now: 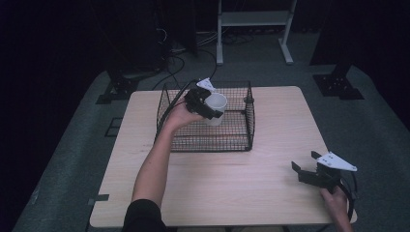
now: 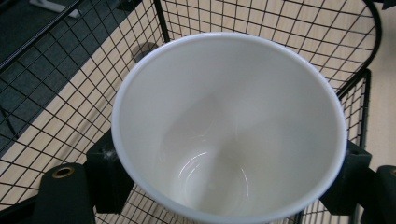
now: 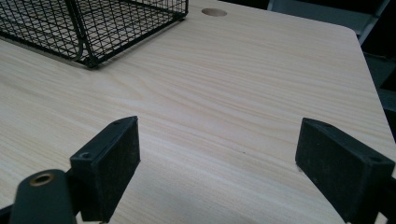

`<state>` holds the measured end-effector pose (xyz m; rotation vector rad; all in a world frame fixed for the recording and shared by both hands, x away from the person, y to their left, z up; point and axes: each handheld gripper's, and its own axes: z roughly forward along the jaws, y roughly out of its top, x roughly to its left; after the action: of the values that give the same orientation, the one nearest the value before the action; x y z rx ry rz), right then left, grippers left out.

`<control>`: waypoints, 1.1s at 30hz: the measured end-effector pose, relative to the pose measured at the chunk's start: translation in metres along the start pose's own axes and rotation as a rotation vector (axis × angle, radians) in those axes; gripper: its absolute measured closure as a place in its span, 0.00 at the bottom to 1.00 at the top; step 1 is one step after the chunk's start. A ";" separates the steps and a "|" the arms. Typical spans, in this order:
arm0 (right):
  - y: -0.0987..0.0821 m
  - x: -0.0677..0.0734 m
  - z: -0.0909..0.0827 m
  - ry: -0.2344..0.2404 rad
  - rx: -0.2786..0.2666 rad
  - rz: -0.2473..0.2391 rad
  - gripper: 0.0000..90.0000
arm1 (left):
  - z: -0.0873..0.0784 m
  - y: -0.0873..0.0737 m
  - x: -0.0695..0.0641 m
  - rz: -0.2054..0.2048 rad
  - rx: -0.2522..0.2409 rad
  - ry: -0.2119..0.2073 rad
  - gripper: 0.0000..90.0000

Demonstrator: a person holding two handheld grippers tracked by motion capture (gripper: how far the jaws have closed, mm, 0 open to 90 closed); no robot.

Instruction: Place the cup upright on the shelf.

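Currently, left jaws: they were clamped on the outside wall of the white cup [image 2: 229, 126], one on each side.
Left gripper [image 1: 205, 104]: it held the cup over the wire basket [image 1: 244, 140], in the basket's back left part.
Cup: it was empty, mouth open to the left gripper view; whether its base touched the basket floor could not be told.
Right jaws: they stood wide apart with nothing between them.
Right gripper [image 1: 305, 167]: it hovered low over the table [image 1: 241, 183] at the near right corner, well apart from the basket.
Step in hand: probably carrying the cup at the basket, either setting it in or lifting it out.
Next move: it called for a steady grip that kept the cup clear of the wire walls.
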<state>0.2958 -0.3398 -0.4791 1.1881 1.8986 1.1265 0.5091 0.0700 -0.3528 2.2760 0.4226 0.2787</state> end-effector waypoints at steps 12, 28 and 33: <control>0.000 0.000 0.000 -0.001 -0.001 0.000 0.15 | 0.017 -0.015 0.009 -0.051 0.041 -0.024 0.23; 0.000 0.000 0.000 -0.004 0.000 0.003 0.15 | 0.027 -0.025 0.015 -0.082 0.071 -0.039 0.23; 0.000 0.000 0.000 -0.003 0.000 0.002 0.15 | 0.029 -0.027 0.017 -0.092 0.080 -0.048 0.23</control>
<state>0.2959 -0.3400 -0.4791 1.1913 1.8953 1.1257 0.5282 0.0743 -0.3913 2.3283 0.5203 0.1632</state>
